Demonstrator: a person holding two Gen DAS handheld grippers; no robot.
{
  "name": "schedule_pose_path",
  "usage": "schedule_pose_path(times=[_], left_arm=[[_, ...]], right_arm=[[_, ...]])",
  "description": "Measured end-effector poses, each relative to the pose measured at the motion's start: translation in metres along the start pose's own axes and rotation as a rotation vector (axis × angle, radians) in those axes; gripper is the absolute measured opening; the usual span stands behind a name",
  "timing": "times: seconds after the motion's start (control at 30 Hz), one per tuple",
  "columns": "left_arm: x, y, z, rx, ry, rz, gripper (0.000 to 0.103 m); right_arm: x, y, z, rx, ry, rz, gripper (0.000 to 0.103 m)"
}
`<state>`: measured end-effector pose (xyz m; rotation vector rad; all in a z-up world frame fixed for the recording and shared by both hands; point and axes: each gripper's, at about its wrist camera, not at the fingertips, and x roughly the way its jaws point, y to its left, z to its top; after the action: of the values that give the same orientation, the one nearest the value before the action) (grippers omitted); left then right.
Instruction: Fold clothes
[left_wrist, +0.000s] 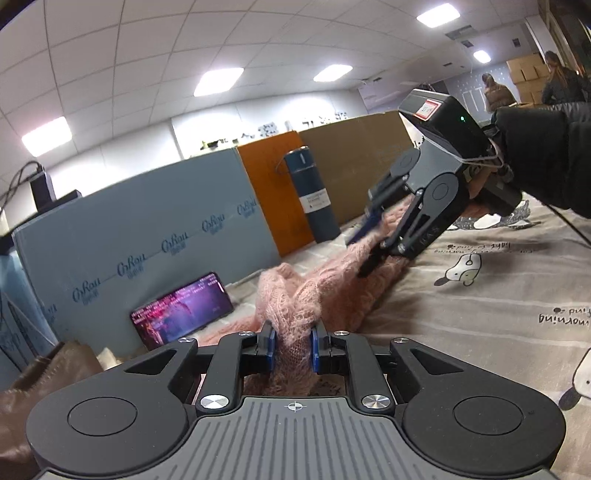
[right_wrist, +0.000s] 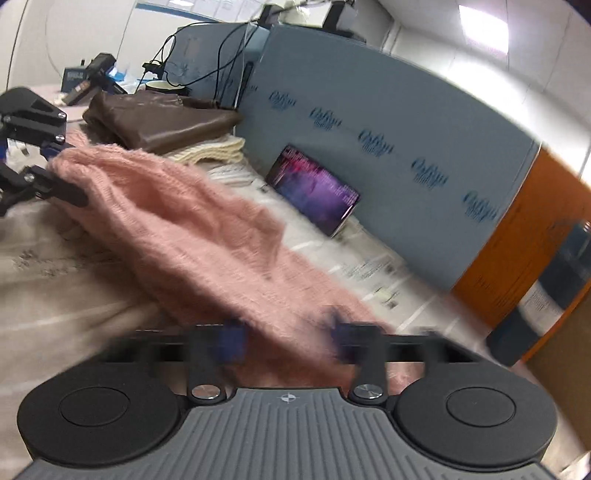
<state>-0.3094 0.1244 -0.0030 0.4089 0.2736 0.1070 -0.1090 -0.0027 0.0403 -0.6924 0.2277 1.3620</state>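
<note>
A fuzzy pink knitted sweater (left_wrist: 314, 291) stretches between both grippers above the printed bedsheet (left_wrist: 480, 314). My left gripper (left_wrist: 293, 349) is shut on one end of it, the blue pads pinching the knit. My right gripper (left_wrist: 364, 245) shows in the left wrist view, its fingers closed on the far end. In the right wrist view the sweater (right_wrist: 192, 229) runs from my right gripper (right_wrist: 286, 341), which is blurred and holds the fabric between its pads, up to the left gripper (right_wrist: 55, 173) at the upper left.
A lit phone (left_wrist: 183, 310) leans on a grey-blue foam board (left_wrist: 147, 229). A dark blue flask (left_wrist: 314, 192) stands by an orange board (left_wrist: 273, 184). Folded brown and cream clothes (right_wrist: 159, 122) lie stacked at the sheet's end. People stand far off (left_wrist: 498, 92).
</note>
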Motion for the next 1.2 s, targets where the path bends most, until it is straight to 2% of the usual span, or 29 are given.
schedule_pose_path(times=[0.07, 0.13, 0.23, 0.3, 0.4, 0.53, 0.6, 0.67, 0.73, 0.8, 0.83, 0.87, 0.9, 0.97, 1.03, 1.1, 1.2], left_arm=[[-0.005, 0.000, -0.002, 0.033, -0.020, 0.024, 0.016], [-0.010, 0.003, -0.006, 0.080, -0.063, 0.045, 0.016], [-0.018, 0.013, -0.007, 0.063, -0.111, 0.008, 0.016], [-0.025, 0.019, -0.006, 0.037, -0.128, -0.043, 0.016], [-0.031, 0.018, -0.008, 0.052, -0.083, -0.123, 0.016], [-0.031, 0.012, -0.013, 0.077, 0.045, -0.210, 0.017], [-0.031, 0.009, -0.013, 0.084, 0.104, -0.243, 0.021], [-0.034, 0.008, -0.013, 0.087, 0.152, -0.274, 0.023], [-0.035, 0.008, -0.018, 0.085, 0.185, -0.288, 0.027], [-0.039, 0.009, -0.022, 0.059, 0.185, -0.294, 0.030], [-0.044, 0.013, -0.022, 0.029, 0.166, -0.293, 0.031], [-0.048, 0.018, -0.021, -0.011, 0.128, -0.279, 0.040], [-0.051, 0.023, -0.019, -0.051, 0.087, -0.262, 0.059], [-0.054, 0.034, -0.016, -0.156, 0.011, -0.195, 0.081], [-0.051, 0.044, -0.014, -0.250, -0.025, -0.134, 0.082], [-0.047, 0.049, -0.014, -0.293, -0.035, -0.062, 0.084], [-0.036, 0.055, -0.014, -0.329, -0.008, 0.018, 0.086]], right_arm=[[-0.010, 0.007, -0.004, 0.014, -0.014, 0.010, 0.014], [-0.033, 0.018, -0.010, 0.028, -0.066, -0.006, 0.012], [-0.069, 0.034, -0.020, 0.048, -0.154, -0.045, 0.011], [-0.088, 0.048, -0.030, 0.061, -0.190, -0.060, 0.011], [-0.105, 0.073, -0.045, 0.083, -0.183, -0.059, 0.011], [-0.105, 0.087, -0.069, 0.186, -0.102, -0.019, 0.011], [-0.109, 0.089, -0.079, 0.244, -0.082, -0.013, 0.011], [-0.118, 0.084, -0.087, 0.316, -0.114, -0.035, 0.020], [-0.132, 0.068, -0.096, 0.425, -0.166, -0.120, 0.055], [-0.144, 0.047, -0.106, 0.567, -0.210, -0.263, 0.071], [-0.148, 0.034, -0.112, 0.647, -0.217, -0.331, 0.080], [-0.152, 0.021, -0.117, 0.728, -0.223, -0.400, 0.083], [-0.155, 0.008, -0.123, 0.809, -0.221, -0.463, 0.084], [-0.157, -0.020, -0.138, 0.973, -0.187, -0.570, 0.085], [-0.156, -0.046, -0.155, 1.118, -0.140, -0.633, 0.085], [-0.152, -0.062, -0.164, 1.203, -0.100, -0.657, 0.085], [-0.141, -0.071, -0.163, 1.190, -0.054, -0.683, 0.076]])
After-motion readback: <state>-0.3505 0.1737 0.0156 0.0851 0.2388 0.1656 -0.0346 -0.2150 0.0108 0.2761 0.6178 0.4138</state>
